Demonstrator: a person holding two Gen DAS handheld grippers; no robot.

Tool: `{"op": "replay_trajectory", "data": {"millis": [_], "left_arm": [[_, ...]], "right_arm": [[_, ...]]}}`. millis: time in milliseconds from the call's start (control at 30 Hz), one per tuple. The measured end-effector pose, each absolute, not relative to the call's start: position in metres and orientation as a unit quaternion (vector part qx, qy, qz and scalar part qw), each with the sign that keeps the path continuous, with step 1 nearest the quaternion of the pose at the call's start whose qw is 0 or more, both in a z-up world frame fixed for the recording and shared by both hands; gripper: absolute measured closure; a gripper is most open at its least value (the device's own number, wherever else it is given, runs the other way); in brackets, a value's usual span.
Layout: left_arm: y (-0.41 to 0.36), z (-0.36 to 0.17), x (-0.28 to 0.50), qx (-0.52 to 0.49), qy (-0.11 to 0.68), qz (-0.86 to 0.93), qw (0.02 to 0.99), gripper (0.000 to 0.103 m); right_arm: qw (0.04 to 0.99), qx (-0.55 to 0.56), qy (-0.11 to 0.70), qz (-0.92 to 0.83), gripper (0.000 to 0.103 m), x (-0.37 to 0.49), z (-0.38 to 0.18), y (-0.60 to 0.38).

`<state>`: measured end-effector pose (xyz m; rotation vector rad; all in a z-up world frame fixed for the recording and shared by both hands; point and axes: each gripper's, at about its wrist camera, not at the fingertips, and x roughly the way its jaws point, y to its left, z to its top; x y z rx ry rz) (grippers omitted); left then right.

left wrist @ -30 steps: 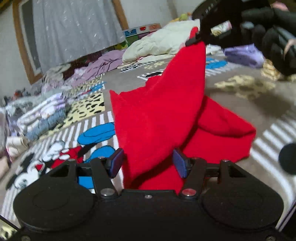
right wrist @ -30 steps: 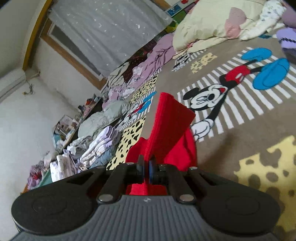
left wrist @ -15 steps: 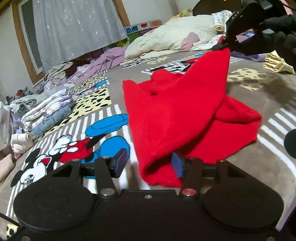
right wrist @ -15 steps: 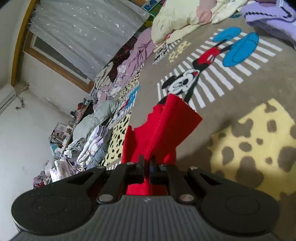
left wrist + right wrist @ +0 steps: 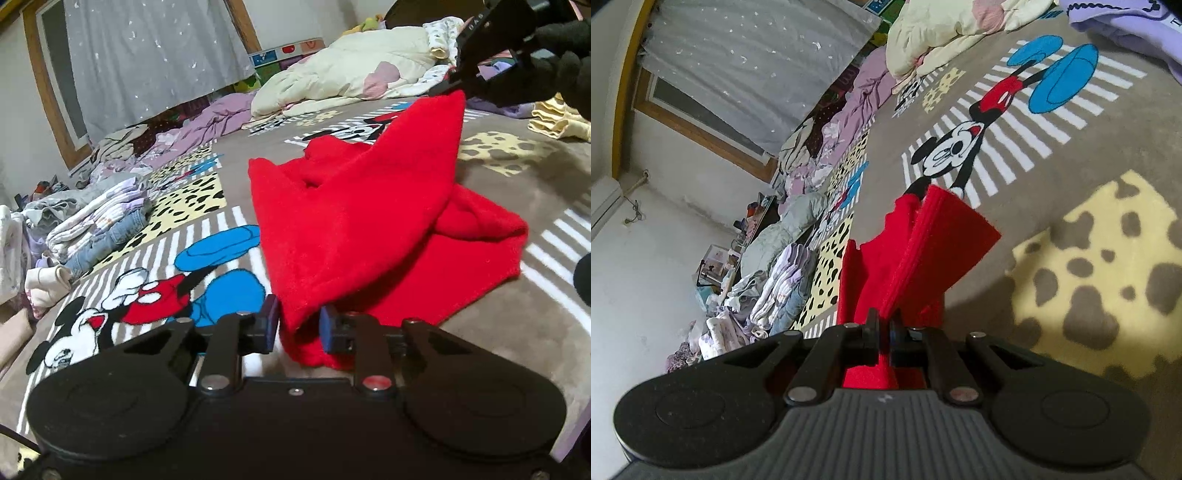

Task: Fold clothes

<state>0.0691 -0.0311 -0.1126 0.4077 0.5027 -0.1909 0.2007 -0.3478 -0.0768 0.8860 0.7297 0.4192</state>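
Red garment [image 5: 369, 221] lies part-bunched on cartoon rug [image 5: 184, 236], one corner lifted. Right gripper [image 5: 884, 336]: jaws pressed together, pinching that raised corner. Left gripper [image 5: 297, 325]: jaws spread w/ the near hem between them, not clamped. Step in hand, by my read: carrying a flap over for a fold. Next calls for left to close on hem, then lay flat. No containers seen; folded stack [image 5: 99, 225] sits by wall.

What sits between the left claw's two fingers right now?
In the left wrist view, the near edge of the red garment lies in the gap of the open left claw; its far corner is pinched by the right claw.
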Motion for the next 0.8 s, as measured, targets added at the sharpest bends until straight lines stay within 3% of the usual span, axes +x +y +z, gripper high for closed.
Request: {"op": "replay_trajectory", "data": {"millis": [233,433,533,633,800], "left_arm": [[-0.023,-0.116,0.072,0.197,0.256,-0.093,0.942,0.087],[-0.022,-0.116,0.073,0.192,0.265,-0.098,0.94,0.087],[-0.02,-0.111,0.072,0.184,0.275,-0.116,0.936,0.081],[-0.01,-0.095,0.064,0.159,0.276,-0.142,0.937,0.066],[0.012,-0.075,0.069,0.051,0.262,-0.15,0.952,0.066]], "right_arm": [[0.831,0.4,0.341,0.184,0.096,0.19,-0.065,-0.348],[0.814,0.417,0.371,0.16,0.094,0.179,-0.1,-0.353],[0.813,0.42,0.367,0.164,0.093,0.181,-0.102,-0.353],[0.814,0.418,0.37,0.159,0.092,0.188,-0.101,-0.354],[0.821,0.405,0.37,0.159,0.092,0.193,-0.097,-0.354]]}}
